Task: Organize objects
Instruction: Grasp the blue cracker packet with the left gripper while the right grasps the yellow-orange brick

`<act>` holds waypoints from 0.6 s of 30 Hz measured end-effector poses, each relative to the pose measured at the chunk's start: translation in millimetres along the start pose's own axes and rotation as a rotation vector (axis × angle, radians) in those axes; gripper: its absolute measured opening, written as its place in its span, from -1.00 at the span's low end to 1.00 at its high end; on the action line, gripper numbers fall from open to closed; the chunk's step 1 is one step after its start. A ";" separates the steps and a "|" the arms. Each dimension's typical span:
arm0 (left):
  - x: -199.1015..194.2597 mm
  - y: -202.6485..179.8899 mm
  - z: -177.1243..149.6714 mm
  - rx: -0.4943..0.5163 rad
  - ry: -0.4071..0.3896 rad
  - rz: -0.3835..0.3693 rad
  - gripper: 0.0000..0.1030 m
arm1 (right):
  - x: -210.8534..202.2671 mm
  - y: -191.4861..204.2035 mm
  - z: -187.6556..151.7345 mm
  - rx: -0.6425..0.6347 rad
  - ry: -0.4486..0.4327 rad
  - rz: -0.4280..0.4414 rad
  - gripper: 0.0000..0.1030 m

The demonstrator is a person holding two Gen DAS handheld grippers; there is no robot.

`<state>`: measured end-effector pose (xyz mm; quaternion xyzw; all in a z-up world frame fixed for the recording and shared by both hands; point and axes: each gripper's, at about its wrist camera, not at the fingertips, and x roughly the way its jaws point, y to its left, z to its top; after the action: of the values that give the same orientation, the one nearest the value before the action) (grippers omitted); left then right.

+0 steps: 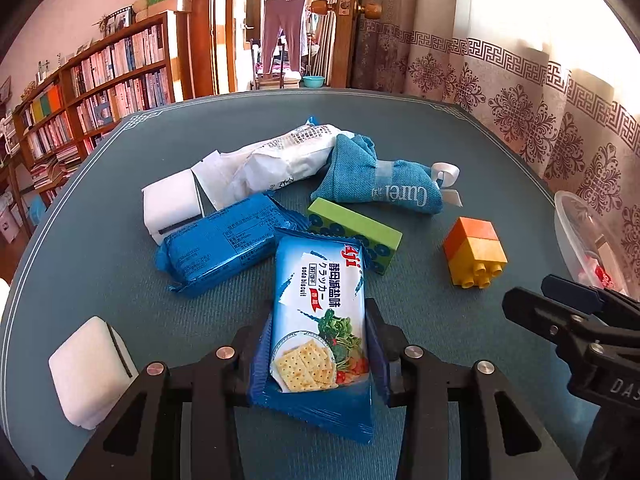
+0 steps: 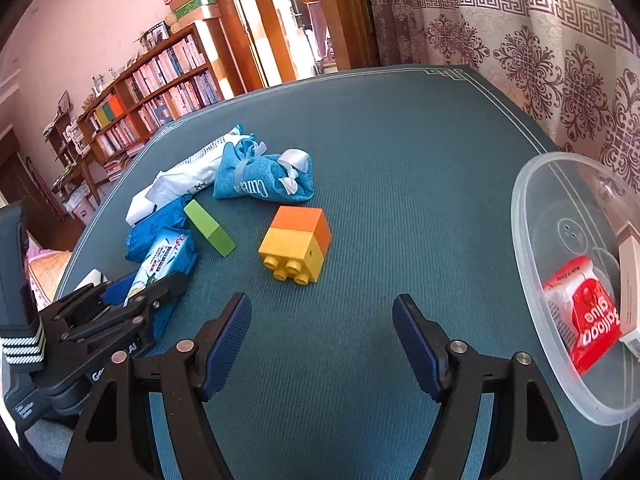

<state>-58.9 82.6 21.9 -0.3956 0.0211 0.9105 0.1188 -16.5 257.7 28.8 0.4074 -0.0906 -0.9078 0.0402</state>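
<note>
My left gripper (image 1: pixel 318 340) is shut on a blue soda biscuit packet (image 1: pixel 320 312), gripping its near end; it also shows in the right wrist view (image 2: pixel 164 260). My right gripper (image 2: pixel 322 312) is open and empty above the teal table (image 2: pixel 400 160), just short of an orange and yellow toy block (image 2: pixel 296 240). A clear plastic bowl (image 2: pixel 532 280) at the right holds a red balloon glue packet (image 2: pixel 588 316) and a box. A second blue packet (image 1: pixel 220 248), a green box (image 1: pixel 356 232), a blue Curel pouch (image 1: pixel 380 180) and a white bag (image 1: pixel 276 164) lie in a heap.
Two white sponge blocks lie on the left: one (image 1: pixel 172 204) by the heap, one (image 1: pixel 92 372) near my left gripper. A bookshelf (image 1: pixel 100 88) stands beyond the table's left edge, patterned curtains (image 1: pixel 520 80) at the right.
</note>
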 end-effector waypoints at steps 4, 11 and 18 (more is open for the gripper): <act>0.6 3.9 1.3 -0.022 0.001 0.002 -0.15 | 16.8 10.1 11.2 -0.021 -0.004 -0.001 0.43; 0.8 4.1 0.7 -0.028 -0.004 0.018 -0.15 | 44.7 23.9 20.8 -0.070 0.000 -0.035 0.12; 1.9 4.3 -0.4 -0.026 -0.001 0.029 -0.15 | 49.3 33.3 21.5 -0.119 -0.024 -0.079 -0.17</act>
<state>-60.9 78.7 20.0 -0.3963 0.0151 0.9124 0.1007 -65.4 220.6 13.3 0.3968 -0.0207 -0.9173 0.0272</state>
